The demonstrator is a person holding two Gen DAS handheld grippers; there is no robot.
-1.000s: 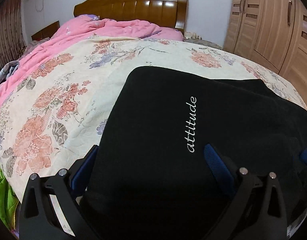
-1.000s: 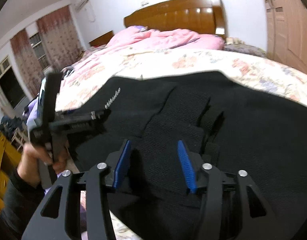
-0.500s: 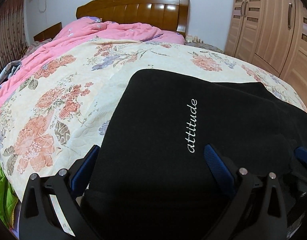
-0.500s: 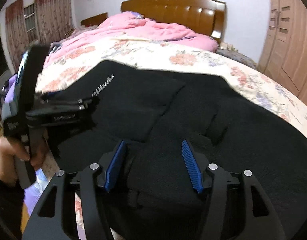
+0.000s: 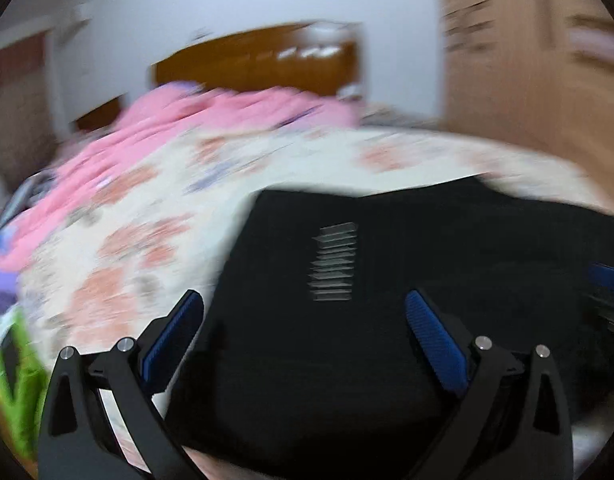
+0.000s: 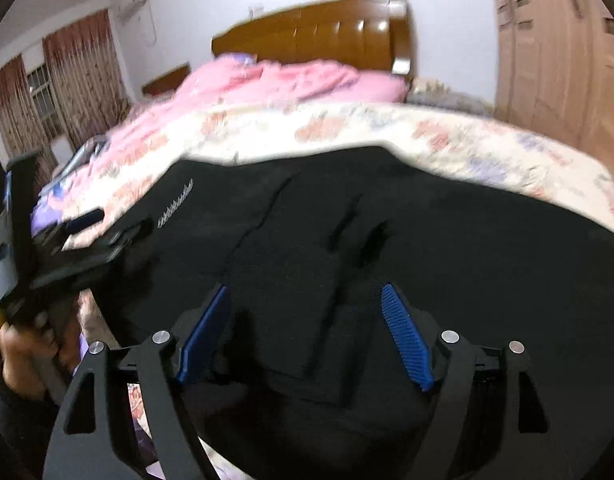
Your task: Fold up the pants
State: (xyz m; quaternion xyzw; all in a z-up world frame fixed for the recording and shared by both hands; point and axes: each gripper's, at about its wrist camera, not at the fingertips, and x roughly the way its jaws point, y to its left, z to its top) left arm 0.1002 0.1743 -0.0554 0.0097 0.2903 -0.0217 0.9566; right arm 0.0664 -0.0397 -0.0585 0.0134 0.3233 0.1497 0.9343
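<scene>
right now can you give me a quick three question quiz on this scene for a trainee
1. True or false: the black pants lie on a floral bedspread.
2. Which colour is the bunched blanket by the headboard? A green, B pink, C grey
3. Fill in: the right gripper has just been opening, and its blue pads stand ____ of the cloth between them.

Key
1. true
2. B
3. clear

one pants [image 6: 387, 240], two grippers – left gripper [image 5: 303, 320], right gripper [image 6: 303, 320]
</scene>
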